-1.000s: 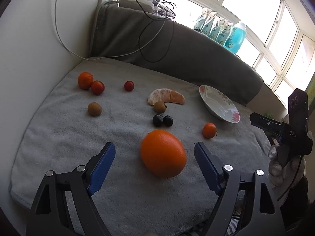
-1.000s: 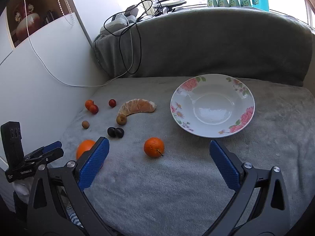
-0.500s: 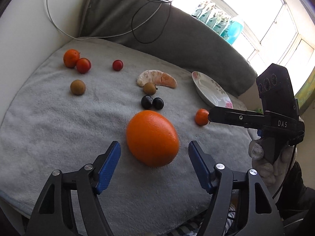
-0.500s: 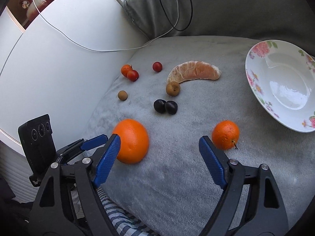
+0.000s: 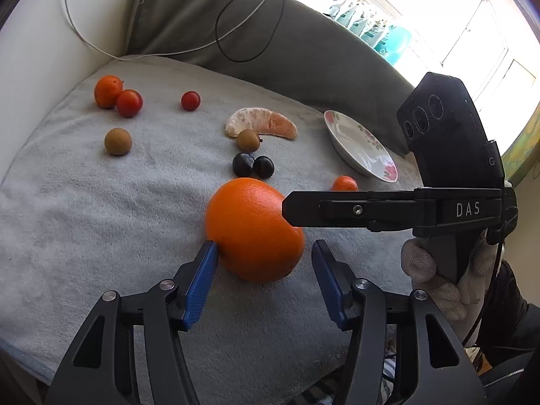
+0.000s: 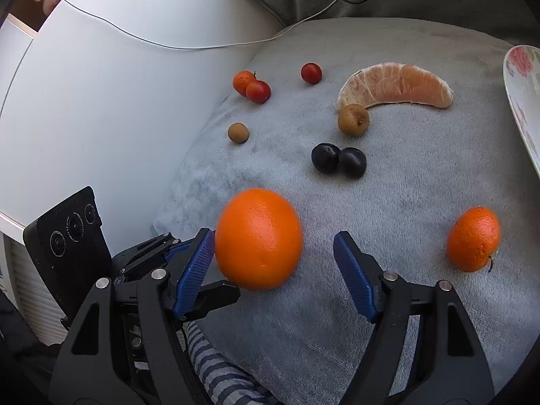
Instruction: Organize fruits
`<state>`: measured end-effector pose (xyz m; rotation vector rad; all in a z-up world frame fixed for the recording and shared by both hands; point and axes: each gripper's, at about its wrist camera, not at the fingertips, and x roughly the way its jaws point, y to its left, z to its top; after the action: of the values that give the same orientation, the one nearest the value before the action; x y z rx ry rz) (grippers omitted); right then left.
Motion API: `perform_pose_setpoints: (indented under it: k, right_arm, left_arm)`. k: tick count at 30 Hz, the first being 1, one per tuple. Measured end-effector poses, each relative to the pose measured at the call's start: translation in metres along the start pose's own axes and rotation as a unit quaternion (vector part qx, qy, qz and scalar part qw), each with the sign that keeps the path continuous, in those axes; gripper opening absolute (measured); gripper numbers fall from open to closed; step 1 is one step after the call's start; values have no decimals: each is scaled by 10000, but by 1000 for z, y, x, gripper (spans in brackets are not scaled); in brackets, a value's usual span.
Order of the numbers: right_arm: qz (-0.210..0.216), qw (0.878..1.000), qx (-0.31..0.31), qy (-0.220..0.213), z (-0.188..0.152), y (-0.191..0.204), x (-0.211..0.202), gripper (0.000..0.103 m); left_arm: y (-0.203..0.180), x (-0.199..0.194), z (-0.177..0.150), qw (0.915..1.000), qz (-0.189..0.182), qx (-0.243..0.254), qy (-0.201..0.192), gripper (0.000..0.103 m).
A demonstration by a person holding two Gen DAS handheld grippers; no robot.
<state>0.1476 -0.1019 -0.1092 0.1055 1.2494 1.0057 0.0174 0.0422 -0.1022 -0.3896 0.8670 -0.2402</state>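
— Well, why are both grippers crowding the one big orange (image 5: 254, 229)?
— It sits on the grey towel (image 5: 84, 202) at the near edge, so it's the closest fruit. The left gripper (image 5: 265, 276) has it between its blue pads; the jaws have just been closing, one pad looks to touch the skin, the other stands off, so no hold yet.
— And the right gripper (image 6: 275, 266)?
— Same orange, from the other side. Its jaws have been narrowing too, about half open, one pad right at the peel, the other clear of it. Nothing gripped.
— Where's it meant to go?
— I'd guess the flowered plate (image 5: 357, 148), empty at the far right. The small mandarin (image 6: 474, 238) lies near it, the rest scattered beyond.
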Motion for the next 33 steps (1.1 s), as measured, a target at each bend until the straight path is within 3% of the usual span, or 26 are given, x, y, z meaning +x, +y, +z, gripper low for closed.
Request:
perform_pose_setpoints:
  k: [19, 33]
  right_arm:
    - [93, 9994, -76, 336, 5, 6, 25, 69]
    - [80, 9998, -3, 175, 2, 2, 12, 67]
  left_arm:
    - [5, 12, 2, 9999, 103, 48, 74, 56]
    - [-7, 14, 5, 9995, 182, 272, 19, 56]
